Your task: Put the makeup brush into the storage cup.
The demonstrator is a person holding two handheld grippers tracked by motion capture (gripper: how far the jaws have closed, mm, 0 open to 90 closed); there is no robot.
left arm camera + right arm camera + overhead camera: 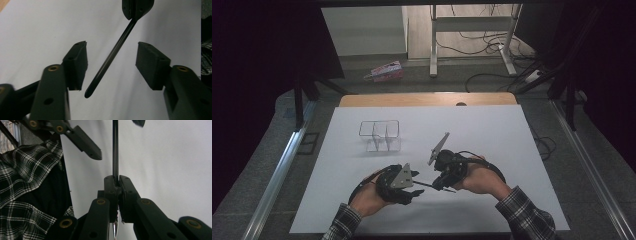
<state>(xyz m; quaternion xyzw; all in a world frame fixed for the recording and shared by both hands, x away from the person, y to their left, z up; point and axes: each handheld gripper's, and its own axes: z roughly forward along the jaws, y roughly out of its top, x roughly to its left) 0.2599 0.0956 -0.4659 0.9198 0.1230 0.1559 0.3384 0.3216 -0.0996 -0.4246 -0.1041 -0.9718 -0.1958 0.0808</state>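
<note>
Right gripper (pixel 115 185): your jaws are clamped on a thin black pen (pixel 115 150), which juts straight out ahead of the pads | Left gripper (pixel 112 65): your jaws stand apart, pen's free end between them, touching neither pad | Both over the white table (pixel 492 135).

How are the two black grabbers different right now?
The right gripper is pinched shut on a thin black pen; the left gripper is open, its pads not touching the pen between them. The right gripper holds the pen's end; the left surrounds its free tip. Both hover over the white table.
</note>
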